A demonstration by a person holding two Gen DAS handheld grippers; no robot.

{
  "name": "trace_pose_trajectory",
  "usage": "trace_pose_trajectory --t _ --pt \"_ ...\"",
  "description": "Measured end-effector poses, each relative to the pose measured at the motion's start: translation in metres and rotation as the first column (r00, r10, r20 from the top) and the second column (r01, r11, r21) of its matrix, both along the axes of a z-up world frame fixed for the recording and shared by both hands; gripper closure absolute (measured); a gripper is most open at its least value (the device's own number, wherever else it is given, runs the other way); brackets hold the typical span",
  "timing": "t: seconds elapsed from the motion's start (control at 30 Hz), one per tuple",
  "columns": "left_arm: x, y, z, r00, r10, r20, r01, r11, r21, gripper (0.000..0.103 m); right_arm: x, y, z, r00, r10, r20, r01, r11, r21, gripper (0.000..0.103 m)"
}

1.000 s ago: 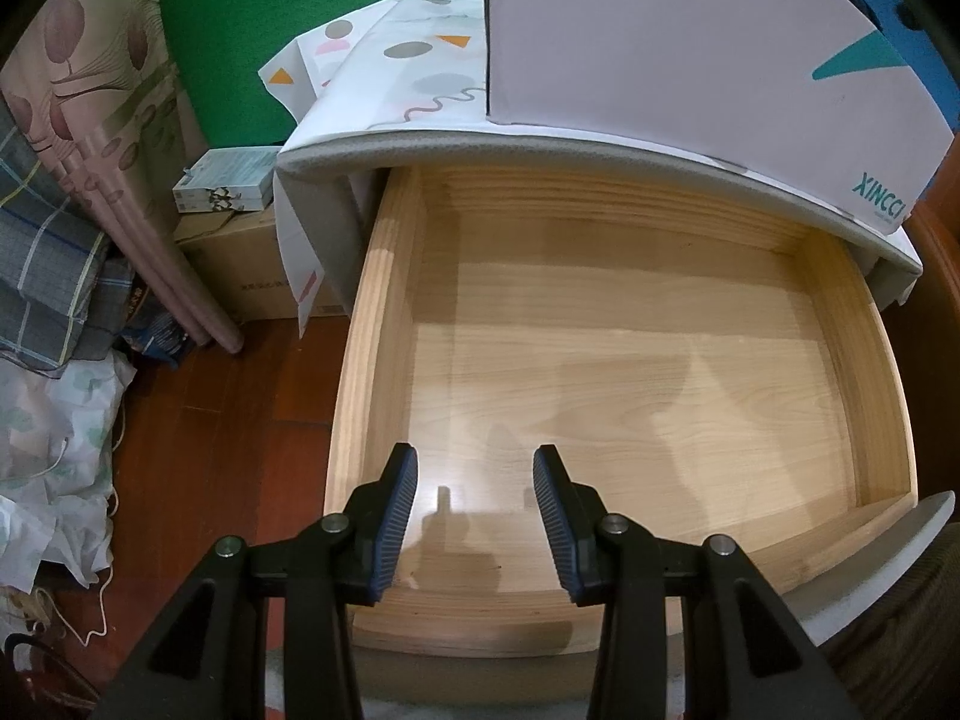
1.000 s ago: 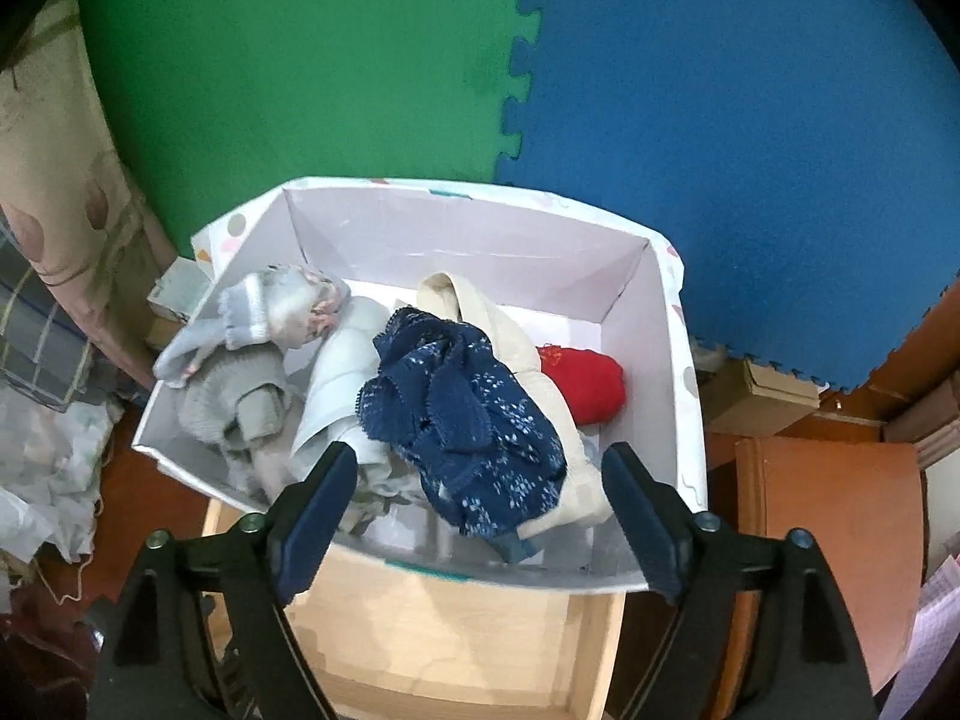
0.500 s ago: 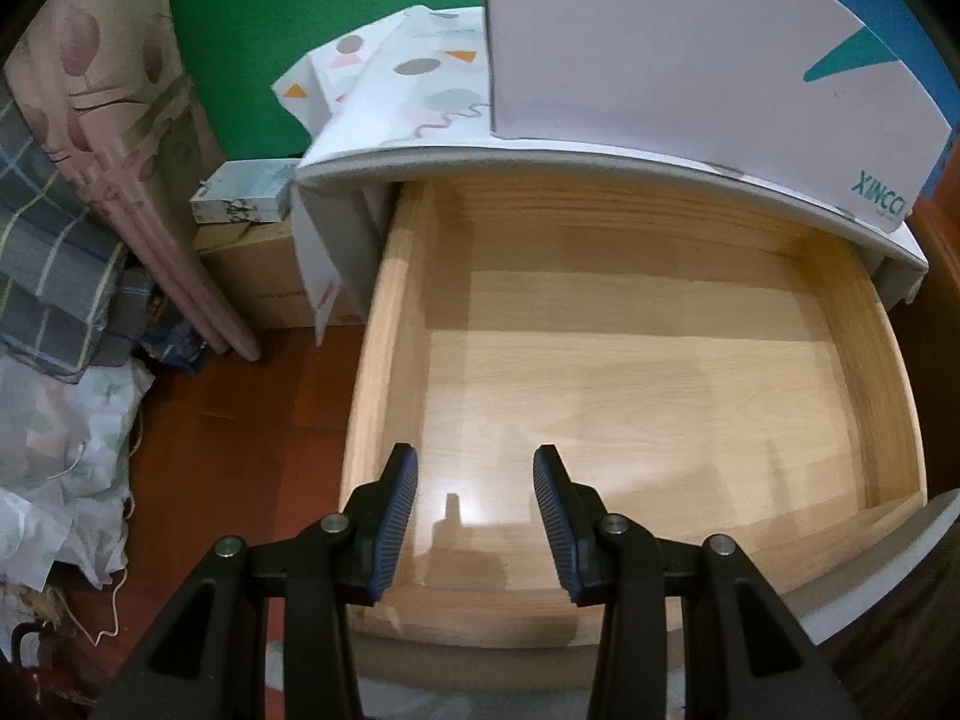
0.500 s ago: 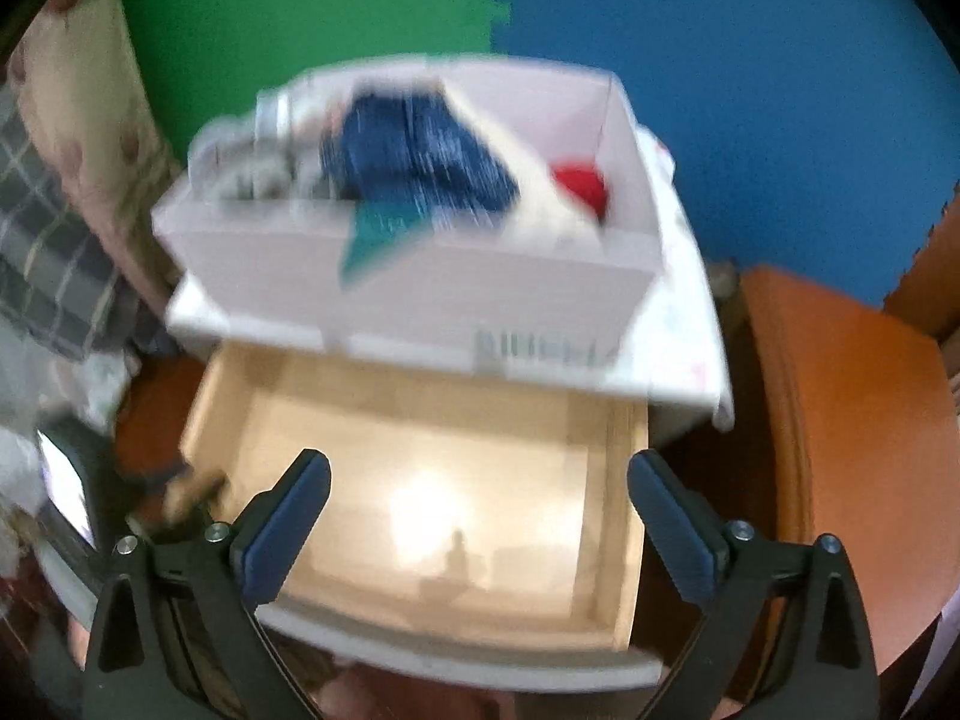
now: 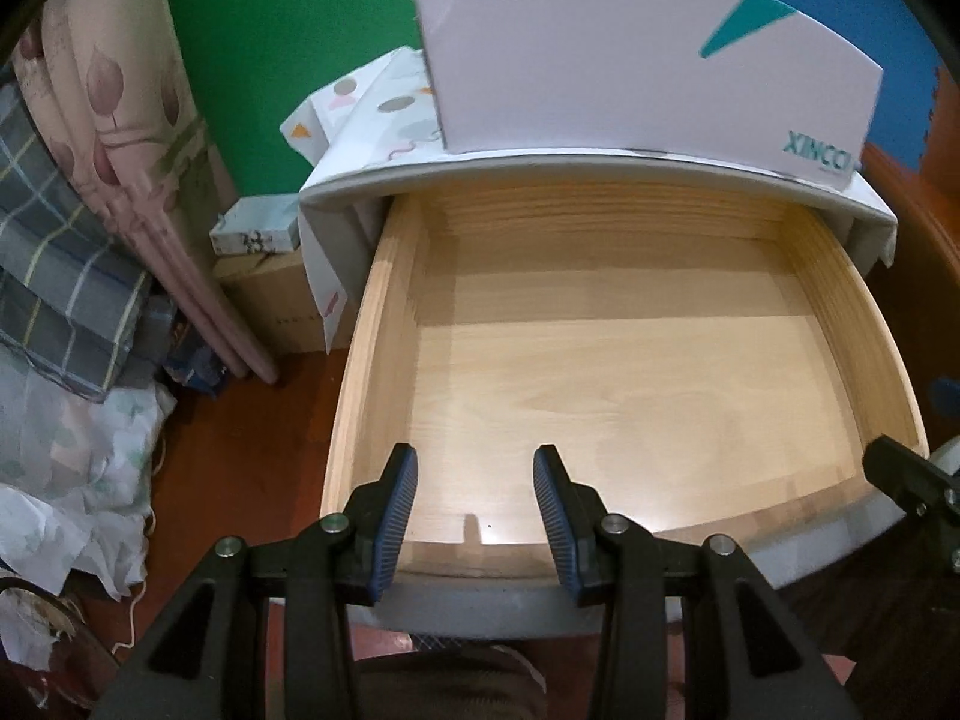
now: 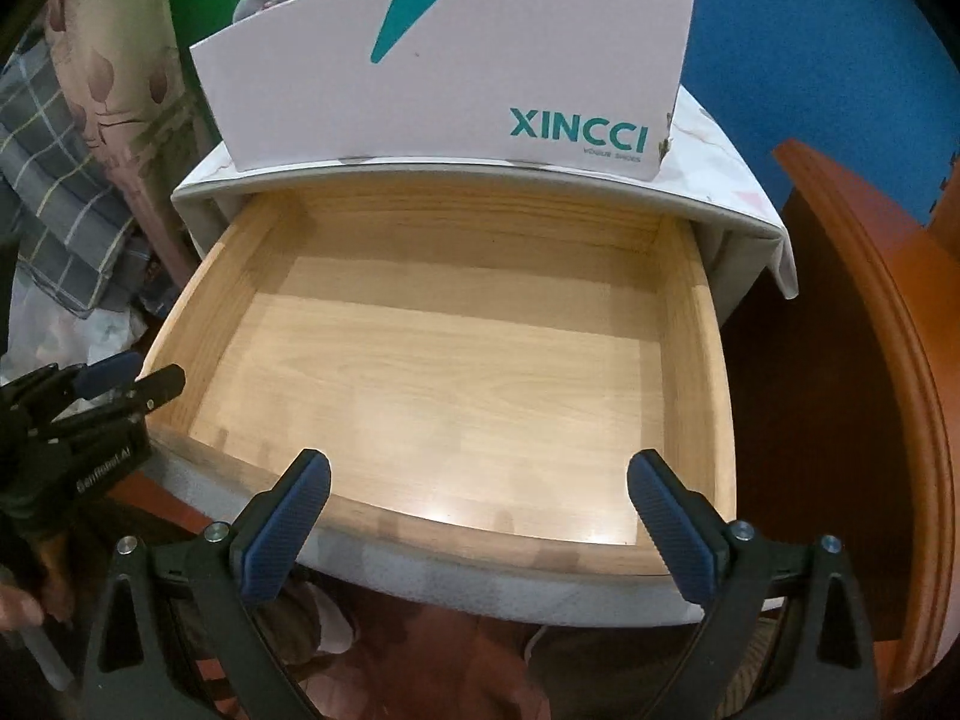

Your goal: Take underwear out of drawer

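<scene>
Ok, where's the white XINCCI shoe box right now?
The white XINCCI shoe box sits on the cabinet top, directly above the back of the open wooden drawer; both wrist views show it top centre, with bits of clothing poking over its rim.

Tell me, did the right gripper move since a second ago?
Yes. The right gripper came down from over the white box to the open drawer, and its jaws have just been opening, with nothing between them.

White shoebox (image 6: 444,78) sits atop the white cabinet (image 6: 750,204)
</scene>
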State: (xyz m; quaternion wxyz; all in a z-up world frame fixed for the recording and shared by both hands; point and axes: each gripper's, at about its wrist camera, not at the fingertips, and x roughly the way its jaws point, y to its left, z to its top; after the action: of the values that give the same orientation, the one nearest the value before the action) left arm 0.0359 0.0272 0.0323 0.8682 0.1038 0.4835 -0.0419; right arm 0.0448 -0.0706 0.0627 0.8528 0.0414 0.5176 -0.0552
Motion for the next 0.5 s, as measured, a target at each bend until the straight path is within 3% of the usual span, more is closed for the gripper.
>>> trace_pose_trajectory --t 0.13,0.5 --pt "-0.003 -0.005 -0.002 1.000 -0.011 0.010 0.011 1.000 0.025 0.062 -0.006 -0.004 -0.008 1.000 -0.002 0.007 0.002 1.000 0.015 0.004" --pt "-0.003 -0.004 0.000 1.000 0.009 0.019 -0.009 1.000 0.003 0.062 -0.015 -0.006 -0.014 0.997 -0.046 0.063 0.047 0.999 -0.003 0.004"
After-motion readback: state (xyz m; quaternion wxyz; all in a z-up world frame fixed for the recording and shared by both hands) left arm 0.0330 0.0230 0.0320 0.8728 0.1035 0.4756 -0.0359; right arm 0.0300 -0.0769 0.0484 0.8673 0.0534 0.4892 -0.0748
